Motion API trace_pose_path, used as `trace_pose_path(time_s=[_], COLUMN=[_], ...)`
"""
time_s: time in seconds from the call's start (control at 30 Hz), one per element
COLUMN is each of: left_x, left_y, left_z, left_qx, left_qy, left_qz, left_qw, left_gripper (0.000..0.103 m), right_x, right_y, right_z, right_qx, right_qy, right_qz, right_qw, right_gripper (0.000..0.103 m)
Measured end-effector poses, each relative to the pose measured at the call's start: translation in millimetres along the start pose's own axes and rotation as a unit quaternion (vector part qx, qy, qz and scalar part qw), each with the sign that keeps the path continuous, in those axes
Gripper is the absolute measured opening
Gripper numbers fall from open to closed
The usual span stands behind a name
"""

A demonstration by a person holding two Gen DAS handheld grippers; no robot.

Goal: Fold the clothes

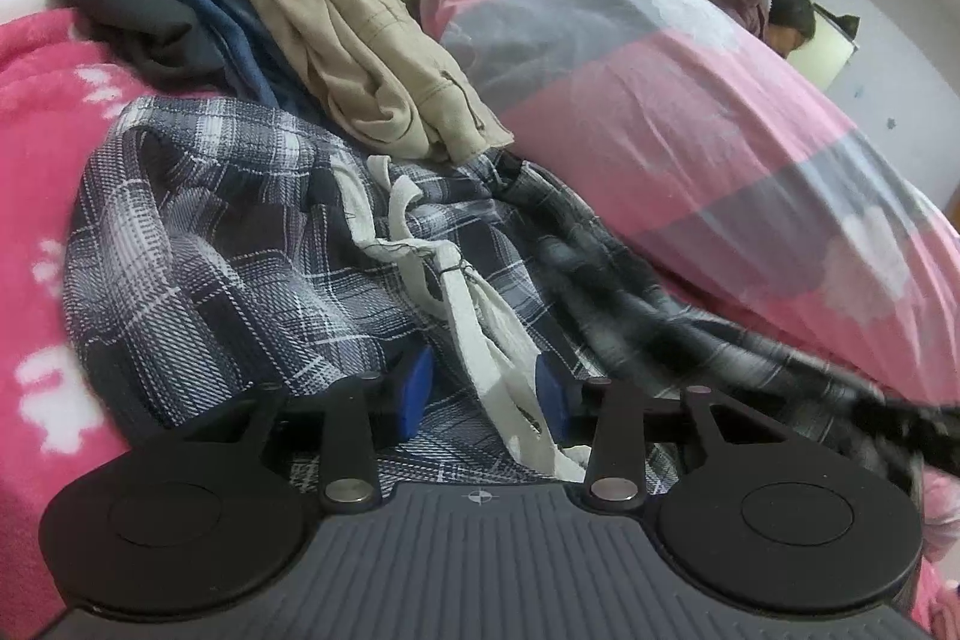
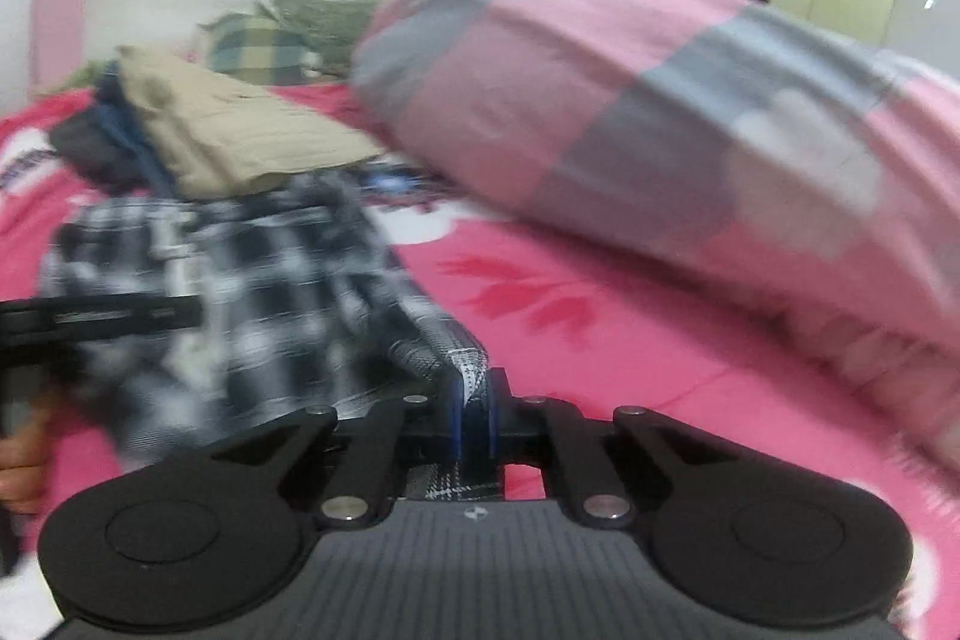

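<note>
While your left gripper (image 1: 483, 388) sits low on the plaid shirt (image 1: 228, 244), its 2 blue pads (image 1: 417, 382) are spread apart with a white strip of fabric (image 1: 474, 316) running between them, and I can't tell if they actually press on it. The shirt's crumpled on the pink bedspread (image 1: 36, 112), just in front of a pile with tan pants (image 1: 360, 46) on top. Over on the right, your right gripper (image 2: 474, 400) is pinching a fold of that same shirt, next to the pink and grey duvet (image 2: 660, 100).
</note>
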State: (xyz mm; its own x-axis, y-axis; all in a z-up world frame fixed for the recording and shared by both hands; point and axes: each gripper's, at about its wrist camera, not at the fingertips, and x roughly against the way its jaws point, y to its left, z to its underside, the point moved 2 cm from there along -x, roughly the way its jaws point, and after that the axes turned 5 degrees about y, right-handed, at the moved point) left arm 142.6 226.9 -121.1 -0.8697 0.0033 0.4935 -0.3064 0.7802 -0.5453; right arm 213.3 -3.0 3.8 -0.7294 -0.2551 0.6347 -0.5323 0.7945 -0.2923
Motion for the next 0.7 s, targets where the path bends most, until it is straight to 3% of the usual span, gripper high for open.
trace_pose_path(time_s=[0.2, 0.43, 0.5, 0.53, 0.57, 0.63, 0.7], left_x=[0.3, 0.3, 0.4, 0.4, 0.5, 0.6, 0.6], left_y=[-0.1, 1.0, 1.4, 1.7, 2.0, 2.1, 1.9], left_z=[0.8, 1.2, 1.2, 1.1, 1.0, 0.8, 0.9], left_qx=[-0.001, -0.003, -0.002, -0.002, -0.001, 0.0, 0.001], left_qy=[0.0, 0.0, -0.001, -0.001, -0.001, -0.001, -0.001], left_qz=[-0.001, -0.001, 0.0, 0.001, 0.002, 0.003, 0.003], left_qw=[1.0, 1.0, 1.0, 1.0, 1.0, 1.0, 1.0], left_gripper=[0.039, 0.039, 0.039, 0.039, 0.039, 0.039, 0.039], right_x=[-53.8, -134.1, -156.3, -155.0, -151.5, -126.3, -99.4], right_y=[-46.2, -75.3, -88.2, -97.5, -107.3, -130.1, -153.3], right_z=[-24.3, 1.6, 17.1, 21.0, 24.1, 30.0, 36.0], right_qx=[0.027, -0.041, -0.097, -0.131, -0.164, -0.221, -0.277], right_qy=[0.02, 0.082, 0.119, 0.115, 0.105, 0.091, 0.077], right_qz=[0.07, 0.062, 0.034, 0.022, 0.013, 0.001, -0.01], right_qw=[0.997, 0.994, 0.988, 0.984, 0.981, 0.971, 0.958], right_gripper=[0.004, 0.005, 0.012, 0.019, 0.038, 0.061, 0.066])
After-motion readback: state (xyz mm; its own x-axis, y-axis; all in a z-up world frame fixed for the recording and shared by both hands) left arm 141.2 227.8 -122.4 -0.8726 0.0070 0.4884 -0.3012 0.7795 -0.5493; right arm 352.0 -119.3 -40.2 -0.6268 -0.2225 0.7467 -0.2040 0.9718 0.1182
